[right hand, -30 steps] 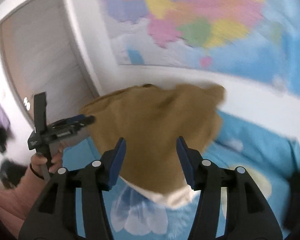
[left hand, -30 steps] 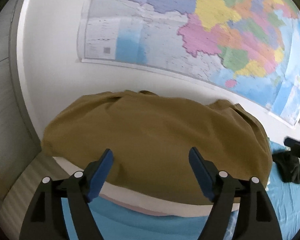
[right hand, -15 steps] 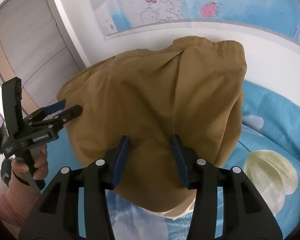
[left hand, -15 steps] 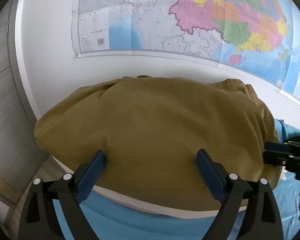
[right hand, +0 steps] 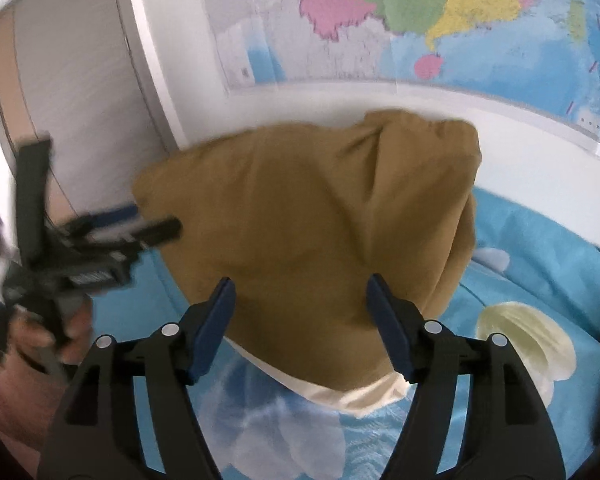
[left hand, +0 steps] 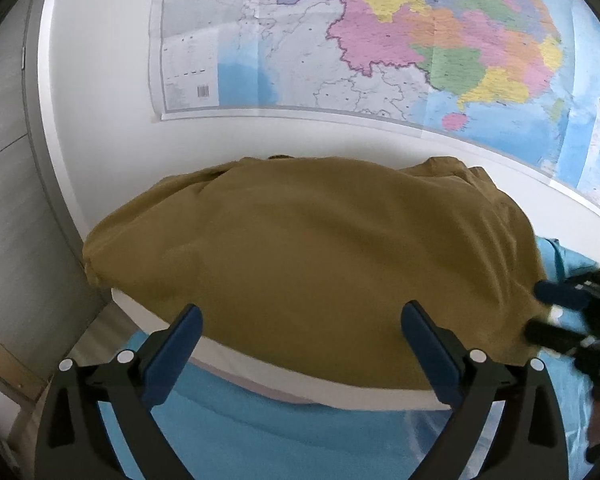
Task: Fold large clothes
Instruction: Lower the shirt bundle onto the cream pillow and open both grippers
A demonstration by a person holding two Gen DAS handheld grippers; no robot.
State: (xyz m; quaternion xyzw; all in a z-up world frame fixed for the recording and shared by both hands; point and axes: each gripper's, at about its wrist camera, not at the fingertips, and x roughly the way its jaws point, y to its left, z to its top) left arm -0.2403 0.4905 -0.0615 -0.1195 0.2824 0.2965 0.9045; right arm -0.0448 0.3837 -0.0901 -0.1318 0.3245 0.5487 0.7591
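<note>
A mustard-brown garment [left hand: 320,264] lies folded on the blue bed sheet [left hand: 267,432], its white lining showing along the near edge. My left gripper [left hand: 300,312] hovers over that near edge. Its jaws are opening wide and the pads touch no cloth. In the right wrist view the garment [right hand: 320,220] reaches back to the wall. My right gripper [right hand: 300,284] stands over its near right corner, jaws opening, with cloth below them but not pinched. Each gripper shows in the other's view: the right gripper [left hand: 540,310] at the garment's right edge, the left gripper [right hand: 147,222] at its left edge, held by a hand [right hand: 55,332].
A large coloured map [left hand: 380,48] hangs on the white wall behind the bed. A grey-and-wood door or cabinet front [right hand: 59,80] stands at the left. The sheet carries a cream print [right hand: 528,340] to the right of the garment.
Both pairs of jaws have spread wider. The left gripper has come closer to the garment, and the right gripper has sunk toward it and now shows at the right of the left wrist view.
</note>
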